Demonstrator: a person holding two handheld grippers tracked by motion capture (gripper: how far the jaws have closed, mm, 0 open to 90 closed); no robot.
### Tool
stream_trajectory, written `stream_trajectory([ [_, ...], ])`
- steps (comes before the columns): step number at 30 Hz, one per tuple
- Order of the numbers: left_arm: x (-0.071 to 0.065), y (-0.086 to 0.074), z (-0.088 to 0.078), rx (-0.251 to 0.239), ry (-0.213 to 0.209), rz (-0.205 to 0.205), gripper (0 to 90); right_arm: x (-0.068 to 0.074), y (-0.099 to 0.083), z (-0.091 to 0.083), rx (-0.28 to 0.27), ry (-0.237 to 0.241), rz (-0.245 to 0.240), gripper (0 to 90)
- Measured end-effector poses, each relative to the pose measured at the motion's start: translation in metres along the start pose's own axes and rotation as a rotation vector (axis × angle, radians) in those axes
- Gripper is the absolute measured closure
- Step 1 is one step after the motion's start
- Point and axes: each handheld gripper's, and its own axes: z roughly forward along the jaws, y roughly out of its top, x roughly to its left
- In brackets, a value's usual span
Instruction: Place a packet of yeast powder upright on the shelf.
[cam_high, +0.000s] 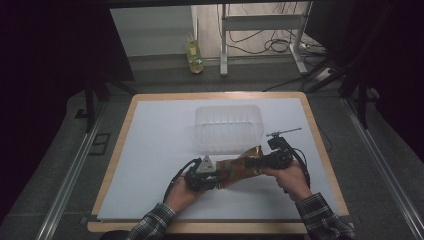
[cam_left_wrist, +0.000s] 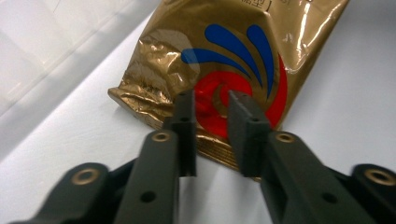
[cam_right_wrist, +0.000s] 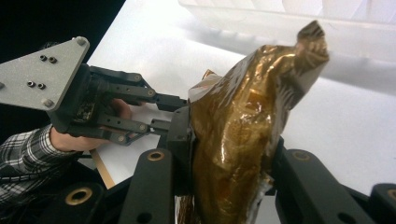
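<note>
High view: left tongs (cam_high: 218, 176) and right tongs (cam_high: 261, 161) meet at opposite ends of a gold foil pouch (cam_high: 242, 167) lying between them on the white bench (cam_high: 165, 150). Right gripper view: right tongs clench the crumpled pouch (cam_right_wrist: 243, 140) between both jaws. Left gripper view: left tongs (cam_left_wrist: 212, 109) stand parted over the pouch's sealed edge (cam_left_wrist: 224, 70), pads not pressing. Beyond both tongs sits a clear plastic tub (cam_high: 229, 126).

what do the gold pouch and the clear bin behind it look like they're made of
Pouch: likely metallised foil or plastic film with a glossy finish; it crinkles, glares brightly, and carries a printed red and blue swirl. Bin: probably thin translucent plastic; the white tabletop shows through its ribbed walls, though the finish is hard to tell.
</note>
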Motion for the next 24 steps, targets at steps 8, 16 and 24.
stream_trajectory([
  [8,-0.002,-0.001,-0.011,-0.007,0.033,0.008,59.7,0.005,0.005,-0.008,-0.016,-0.013,-0.026,67.5],
  [16,-0.006,-0.003,-0.018,-0.006,0.062,0.015,49.4,0.004,0.008,-0.02,-0.042,-0.036,-0.031,67.5],
  [24,-0.008,-0.006,-0.022,-0.022,0.085,0.024,34.5,0.004,0.009,-0.028,-0.058,-0.046,-0.032,67.5],
])
